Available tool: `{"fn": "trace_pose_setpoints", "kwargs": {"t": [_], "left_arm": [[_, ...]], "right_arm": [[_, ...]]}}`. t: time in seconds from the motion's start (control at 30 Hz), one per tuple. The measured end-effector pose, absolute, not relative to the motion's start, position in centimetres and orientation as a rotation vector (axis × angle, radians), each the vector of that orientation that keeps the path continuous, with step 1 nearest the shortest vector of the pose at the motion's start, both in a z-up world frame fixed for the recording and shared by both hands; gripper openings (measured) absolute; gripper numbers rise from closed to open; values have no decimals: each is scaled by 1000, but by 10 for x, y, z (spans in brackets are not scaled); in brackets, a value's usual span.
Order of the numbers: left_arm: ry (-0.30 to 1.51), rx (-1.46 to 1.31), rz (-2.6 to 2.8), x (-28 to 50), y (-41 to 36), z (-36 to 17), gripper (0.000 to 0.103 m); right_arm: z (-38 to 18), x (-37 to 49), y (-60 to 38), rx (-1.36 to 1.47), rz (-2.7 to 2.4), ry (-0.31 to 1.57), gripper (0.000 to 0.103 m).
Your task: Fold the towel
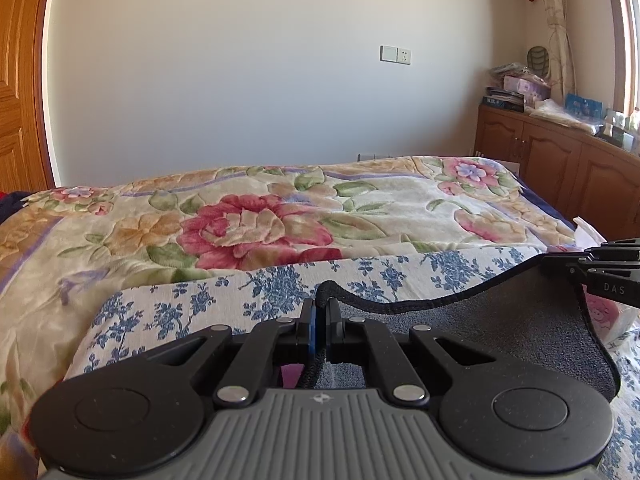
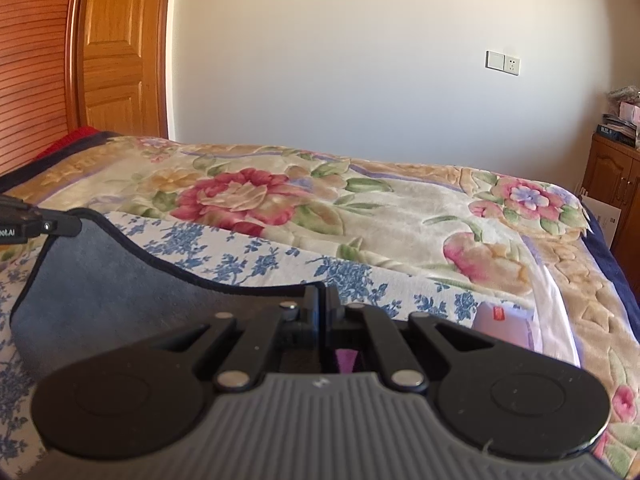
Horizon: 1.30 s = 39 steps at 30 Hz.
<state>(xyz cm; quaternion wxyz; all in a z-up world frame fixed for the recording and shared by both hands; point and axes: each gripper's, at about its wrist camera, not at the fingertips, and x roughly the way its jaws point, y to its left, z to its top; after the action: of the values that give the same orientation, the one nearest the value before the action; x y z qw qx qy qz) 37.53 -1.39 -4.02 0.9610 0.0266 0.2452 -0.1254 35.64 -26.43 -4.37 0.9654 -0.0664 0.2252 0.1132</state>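
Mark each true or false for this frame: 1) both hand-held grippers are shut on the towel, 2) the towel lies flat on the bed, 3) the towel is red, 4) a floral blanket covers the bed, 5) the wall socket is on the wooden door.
1) True. The left hand-held gripper and the right hand-held gripper each pinch the edge of the towel.
2) False. Its held edge is raised and sags between the two grippers.
3) False. It is grey-blue with a dark hem.
4) True. The floral blanket spreads across the bed.
5) False. The wall socket is on the plain wall.
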Motion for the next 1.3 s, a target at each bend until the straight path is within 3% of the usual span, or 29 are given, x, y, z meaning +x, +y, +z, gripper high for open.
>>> {"fn": "trace_pose_setpoints", "kwargs": {"t": [1.2,1.27,1.3], "left_arm": [[602,115,-181,433,-22,-86,8],[603,111,-179,433,-21,-87,15],[604,104,-181,432,-21,-87,27]], "right_arm": [[-91,399,-261,-212,163,571,4],[-91,400,-262,-200,162,575,5],[-90,399,-262,-193,162,574,5]]}}
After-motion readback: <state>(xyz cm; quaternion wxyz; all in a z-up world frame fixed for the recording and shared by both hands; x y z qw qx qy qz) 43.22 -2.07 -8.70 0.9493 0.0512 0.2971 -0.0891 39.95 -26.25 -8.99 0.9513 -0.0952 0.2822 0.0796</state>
